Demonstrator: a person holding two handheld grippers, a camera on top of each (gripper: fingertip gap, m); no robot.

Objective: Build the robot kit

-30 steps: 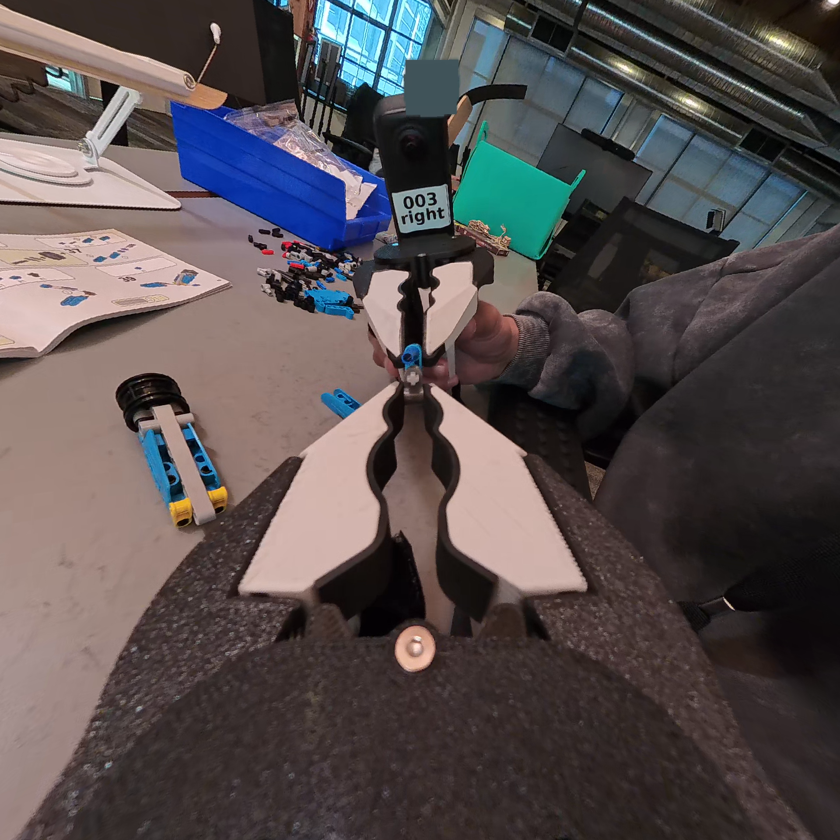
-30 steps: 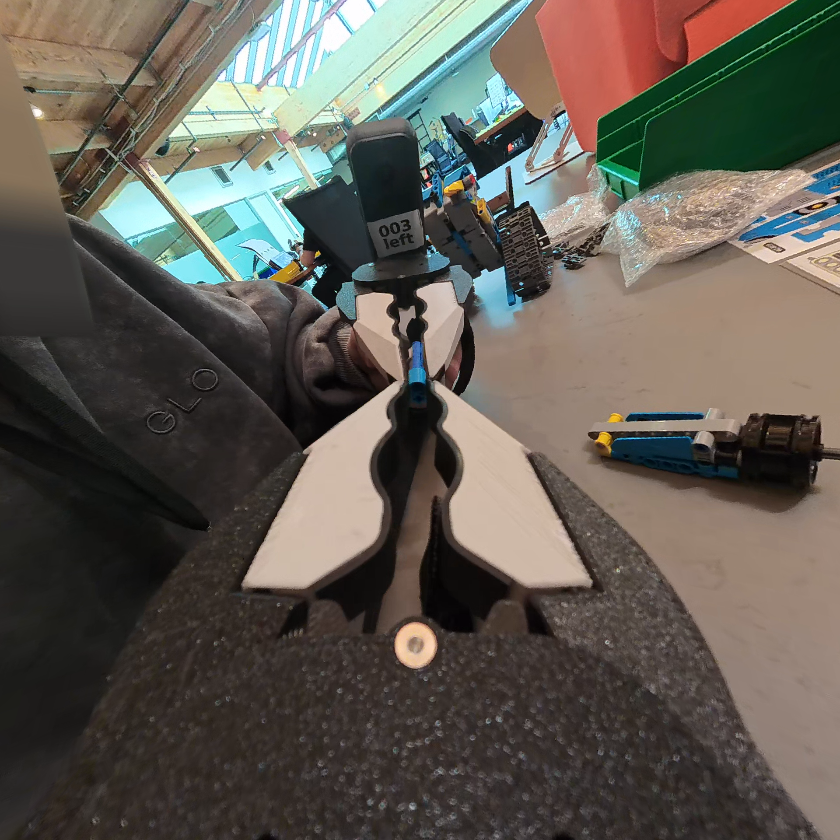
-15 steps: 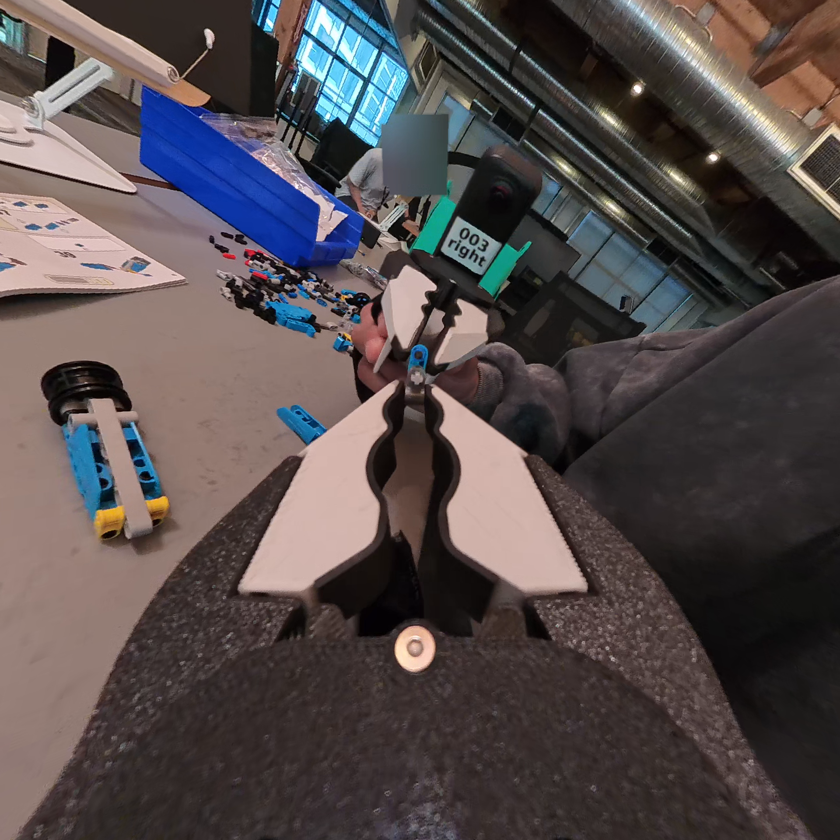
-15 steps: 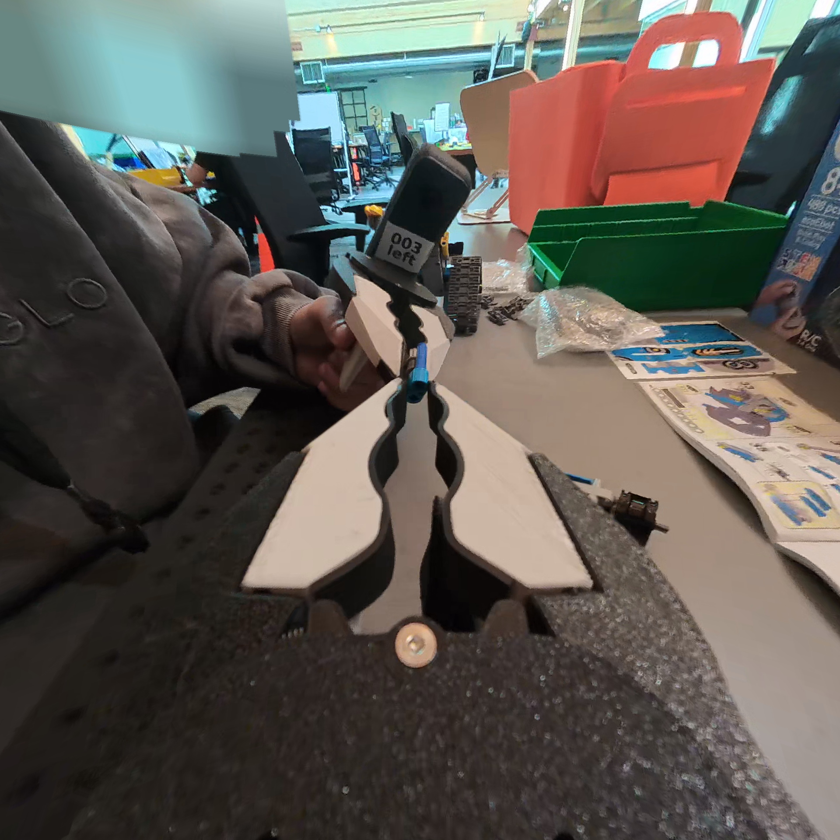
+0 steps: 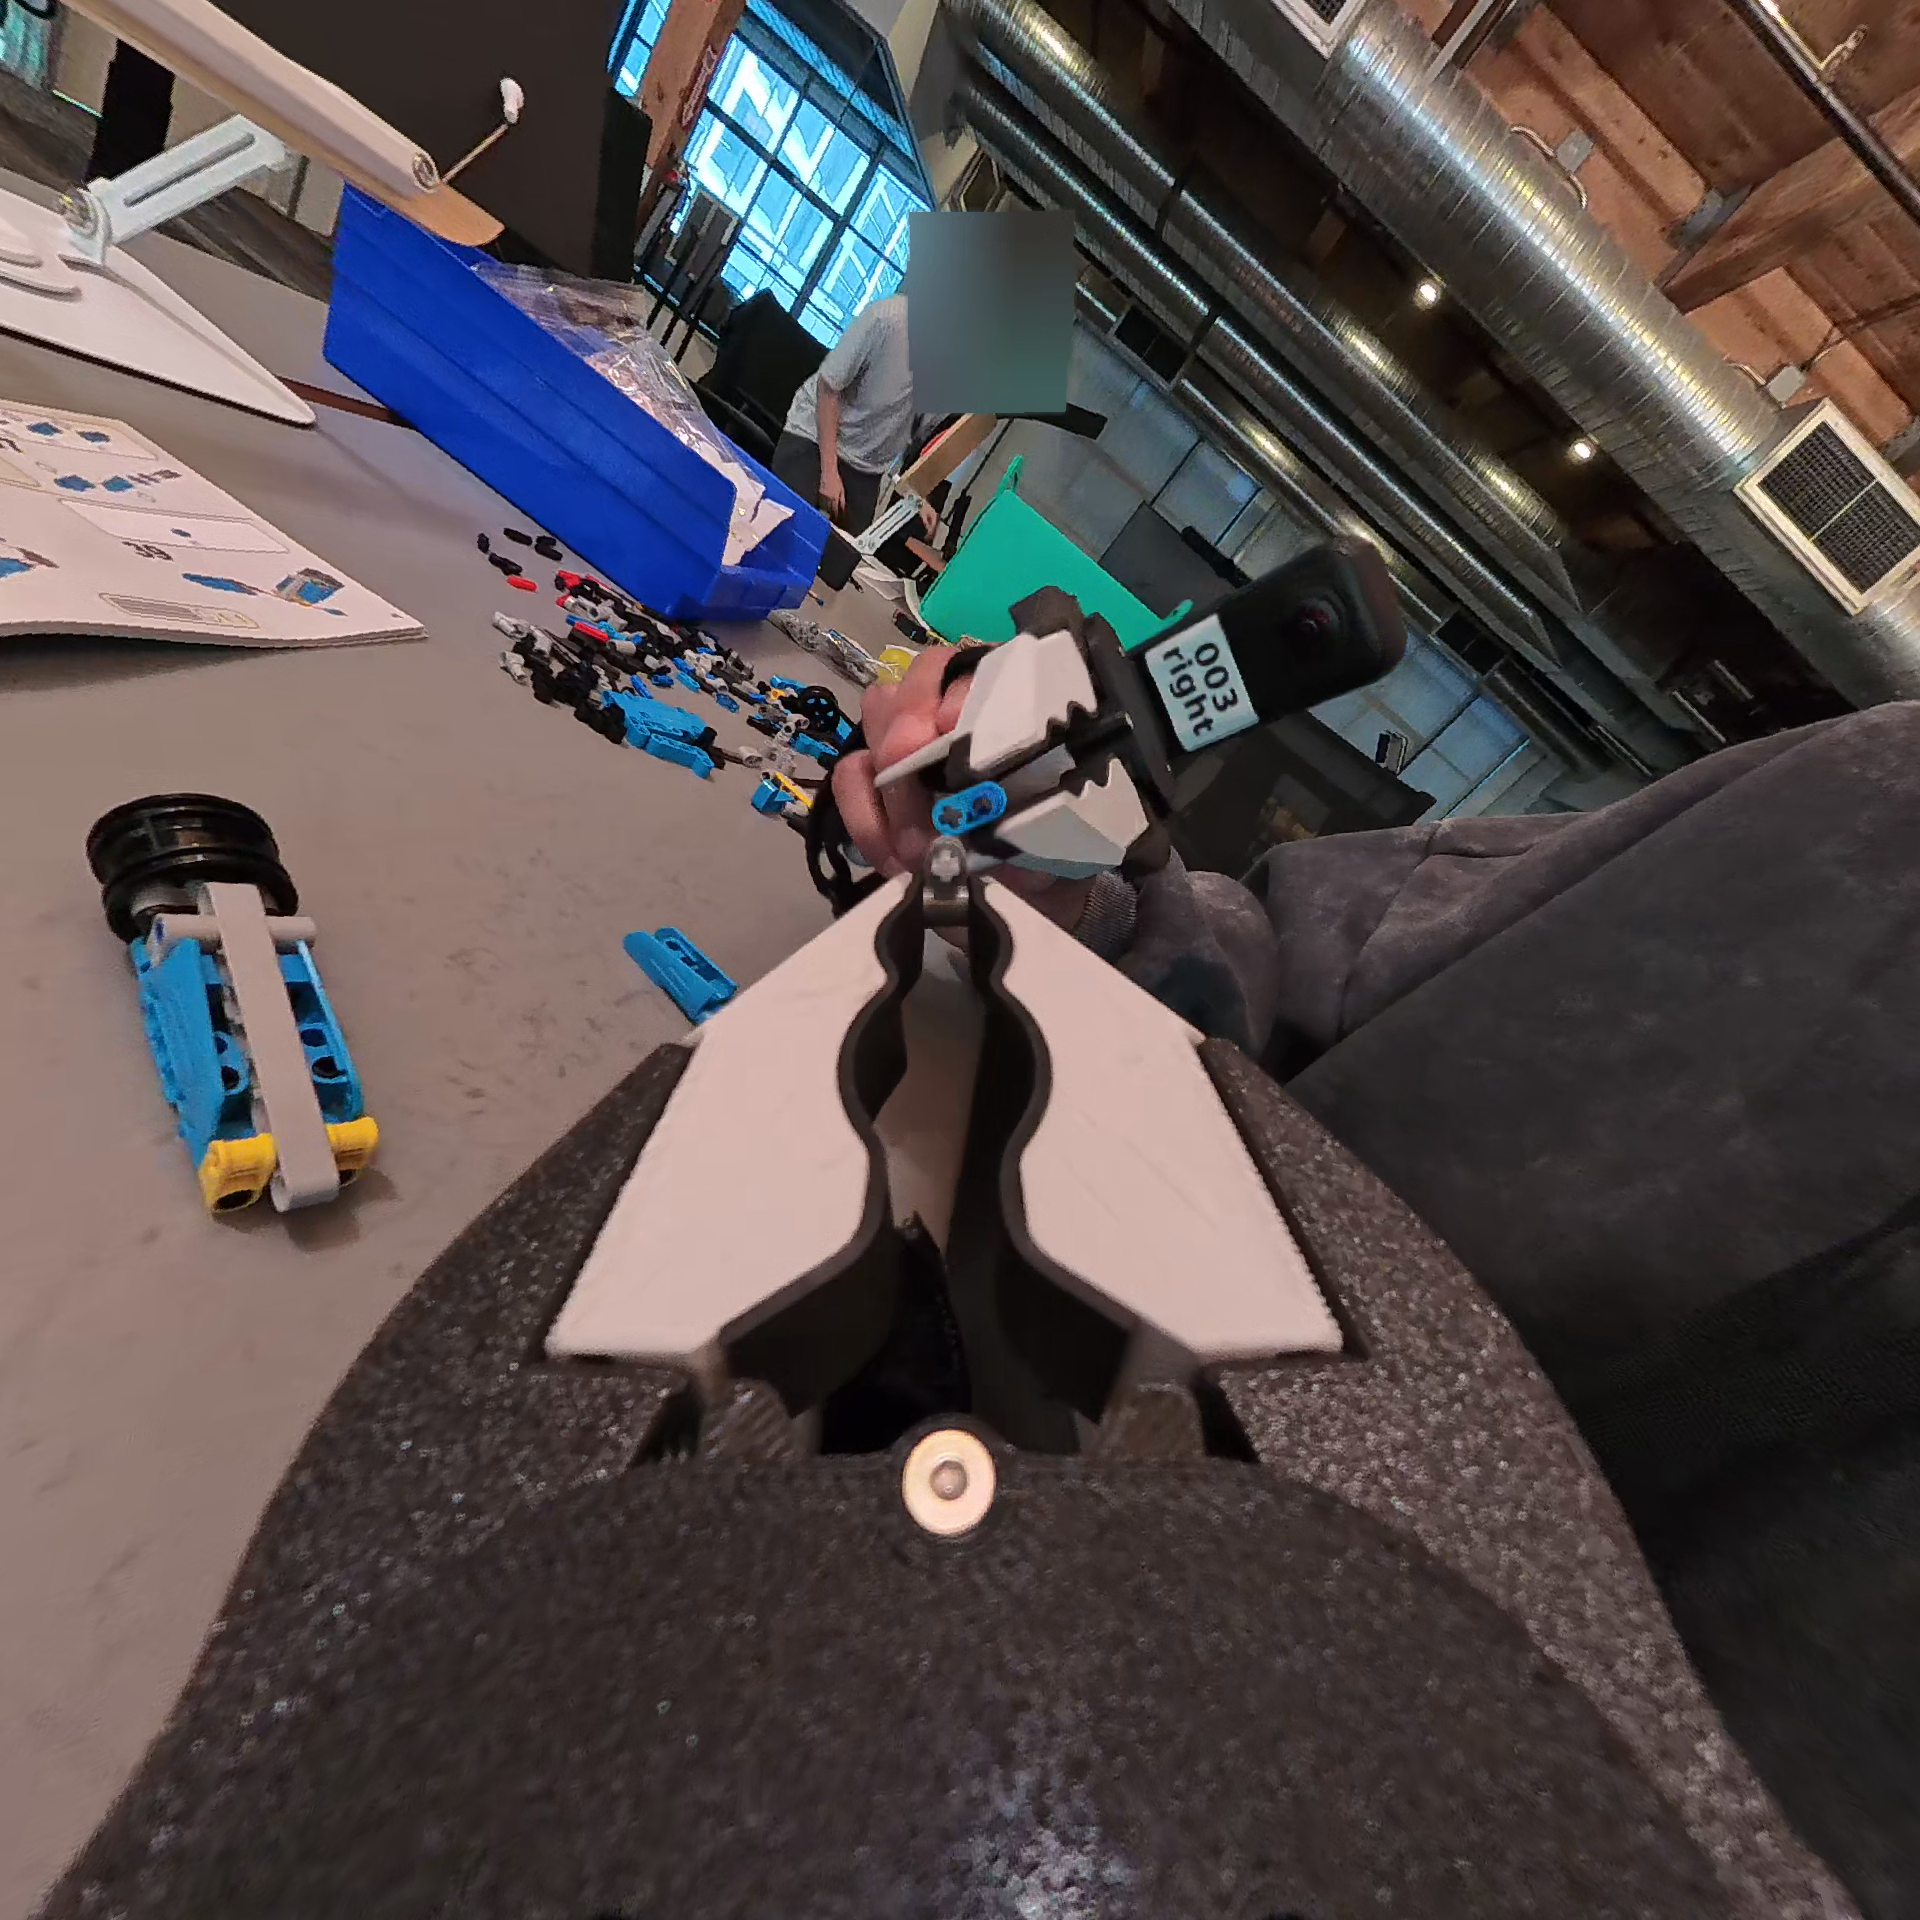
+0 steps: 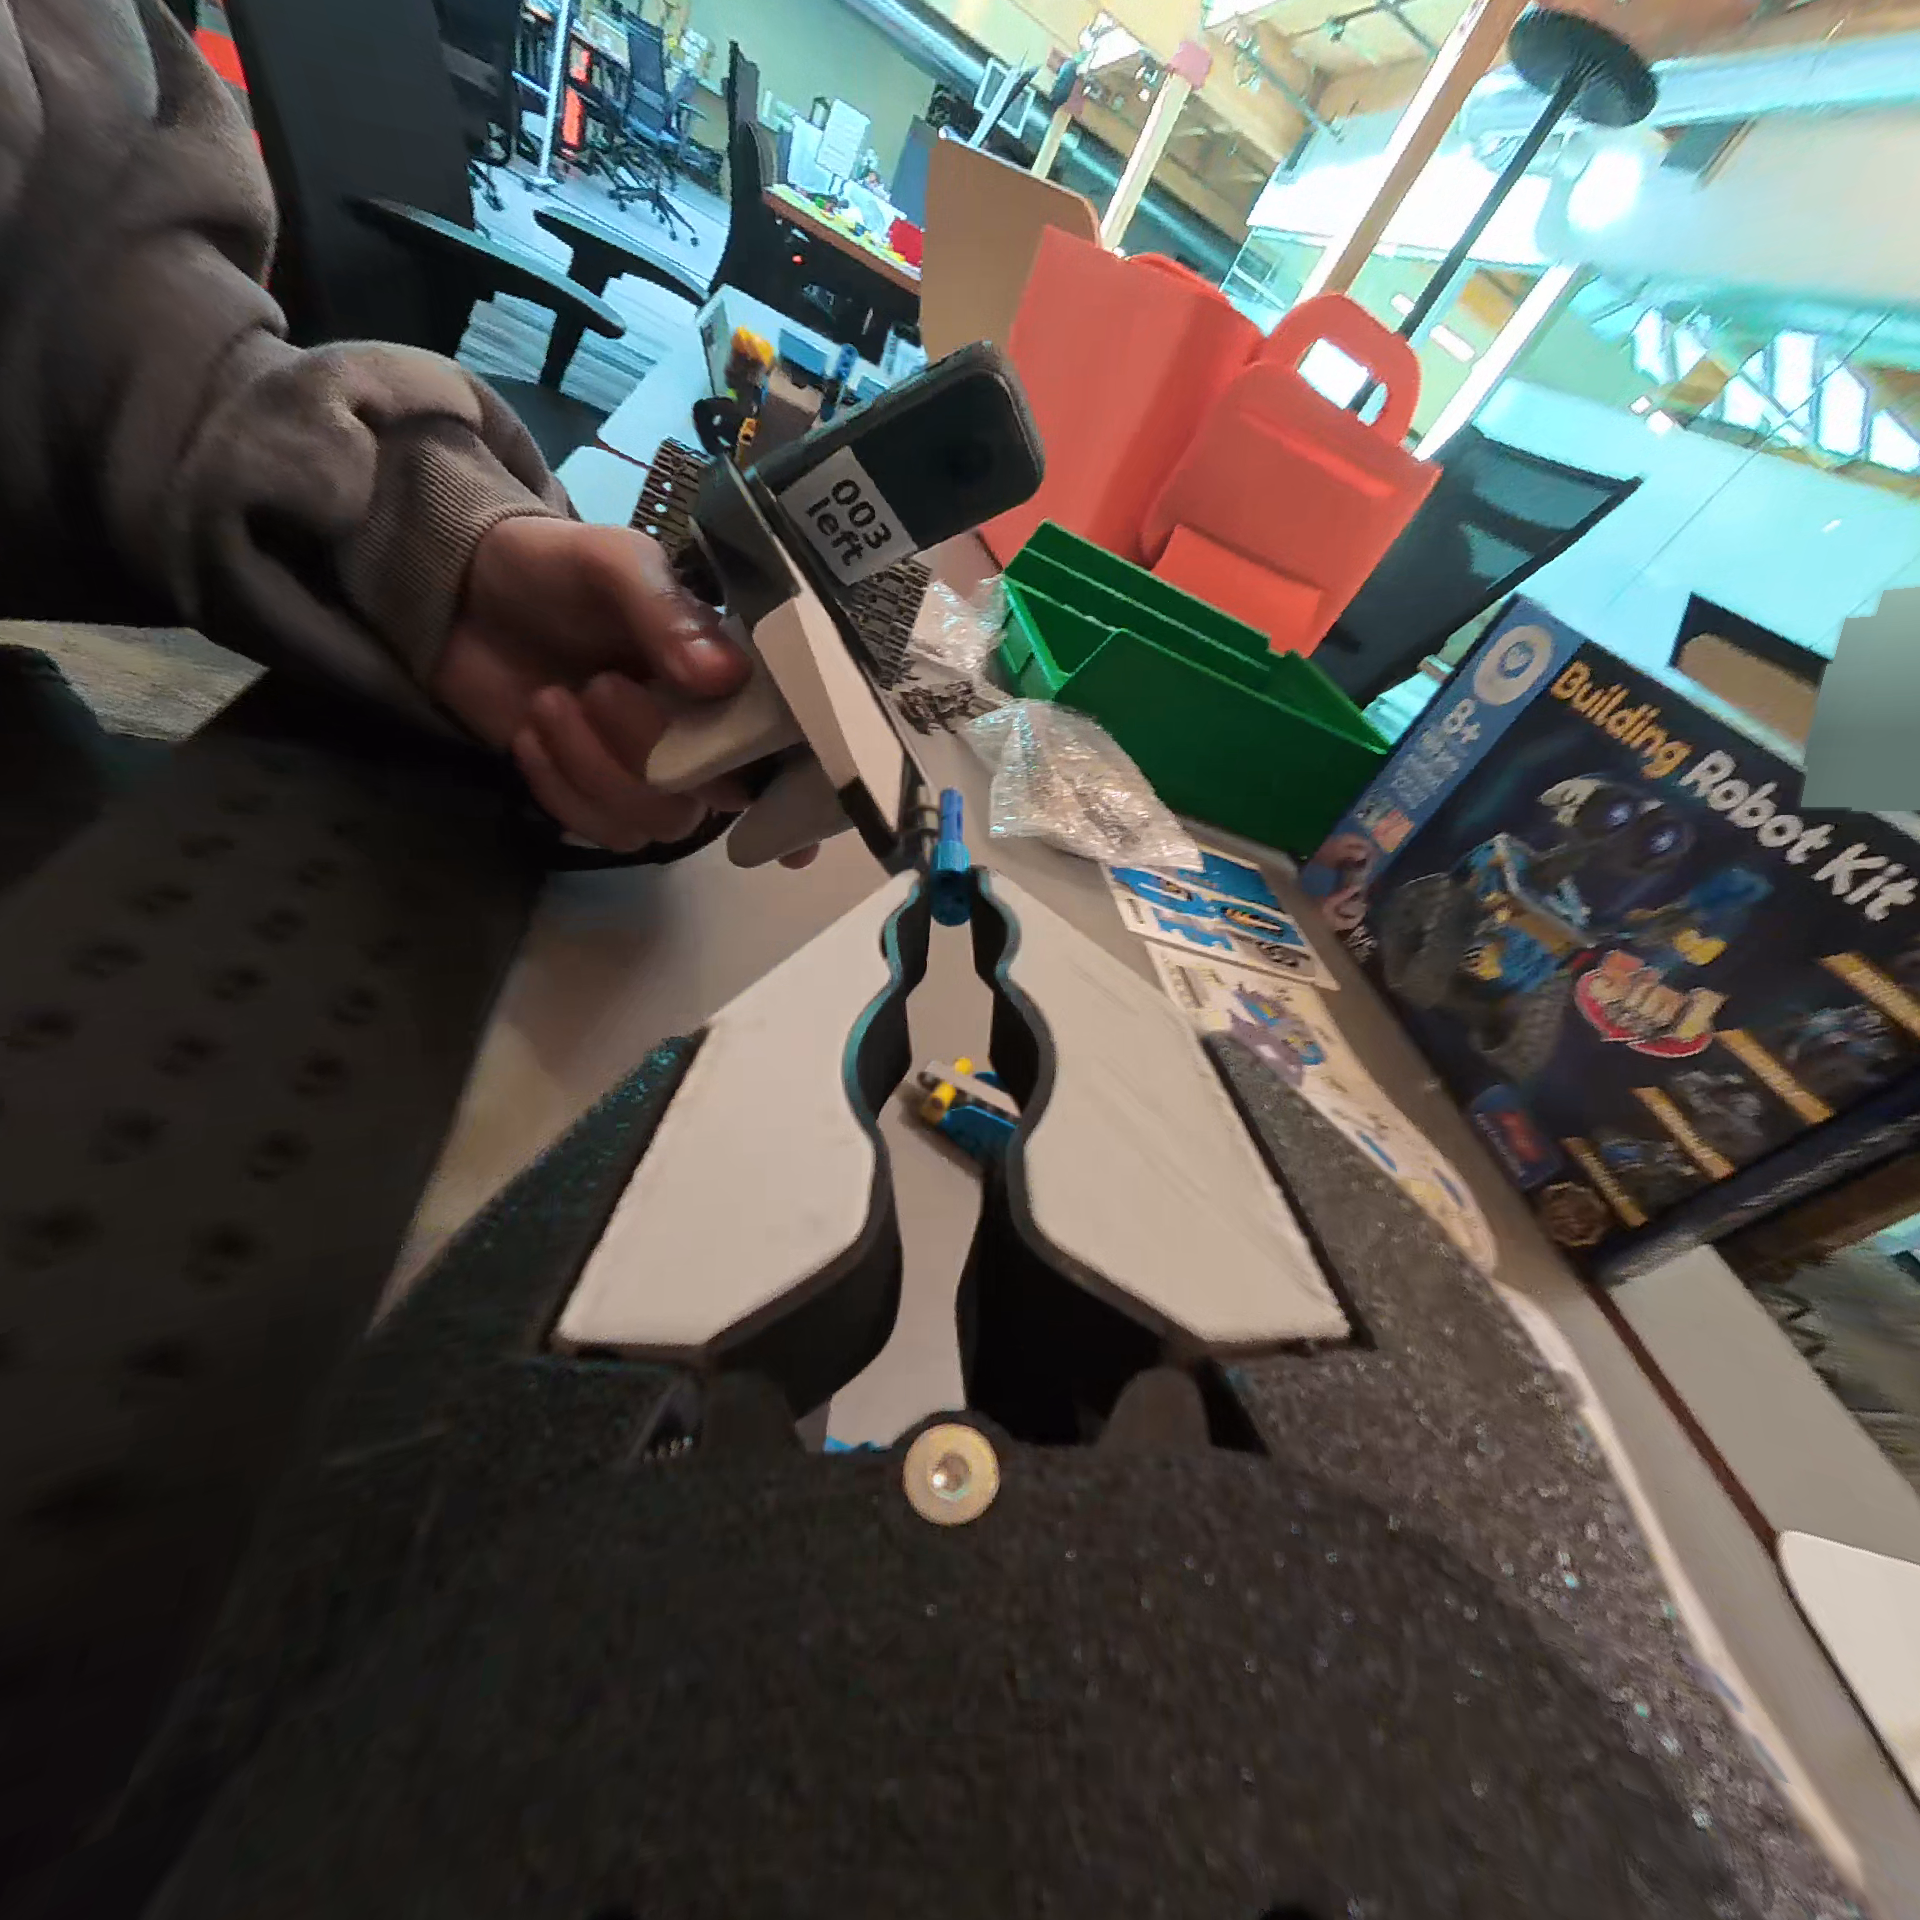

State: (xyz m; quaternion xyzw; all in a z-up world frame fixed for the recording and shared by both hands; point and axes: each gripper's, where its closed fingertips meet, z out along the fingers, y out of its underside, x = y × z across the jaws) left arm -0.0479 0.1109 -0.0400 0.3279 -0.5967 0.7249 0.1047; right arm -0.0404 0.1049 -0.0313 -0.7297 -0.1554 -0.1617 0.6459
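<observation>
Now the right tool (image 5: 971, 816) (clamping a blue piece (image 5: 968, 808)) lies rolled sideways.

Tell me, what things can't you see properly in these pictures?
- Left wrist view: the grey piece in the left gripper is mostly hidden between the fingertips.
- Left wrist view: the pile of small parts is too small to tell apart.
- Right wrist view: the blue piece in the right gripper hides where it meets the left gripper.
- Right wrist view: the blue-and-yellow build shows only through the finger gap.

Open workshop hall. Grey bench (image 5: 436, 831) carried the work. Silver ventilation ducts (image 5: 1507, 260) ran below a timber ceiling (image 5: 1714, 135). Daylight entered through gridded windows (image 5: 790, 197). Black office chairs (image 6: 488, 260) stood behind.
</observation>
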